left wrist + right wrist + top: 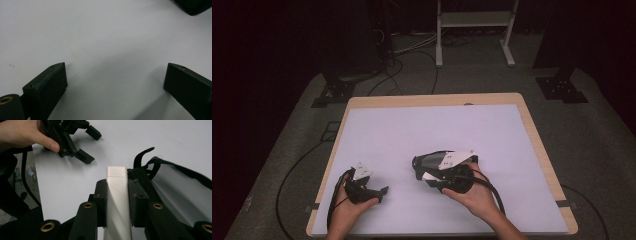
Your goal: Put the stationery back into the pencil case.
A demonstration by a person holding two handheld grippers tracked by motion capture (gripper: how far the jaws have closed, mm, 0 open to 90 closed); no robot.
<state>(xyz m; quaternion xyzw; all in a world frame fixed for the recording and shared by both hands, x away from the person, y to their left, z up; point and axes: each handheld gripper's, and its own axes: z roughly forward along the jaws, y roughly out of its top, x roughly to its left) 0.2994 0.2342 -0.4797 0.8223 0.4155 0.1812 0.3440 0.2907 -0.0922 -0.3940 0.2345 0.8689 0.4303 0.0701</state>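
Two matte black fingers (136, 202) pinch a smooth white bar (117, 195); left gripper (115, 82) gapes wide.

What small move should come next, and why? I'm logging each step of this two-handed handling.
Probably bring the left gripper across to the black strap. The right gripper is shut on the white bar of the strapped item on the white mat, its strap hanging loose, while the left one sits open over bare mat with nothing between its fingers.
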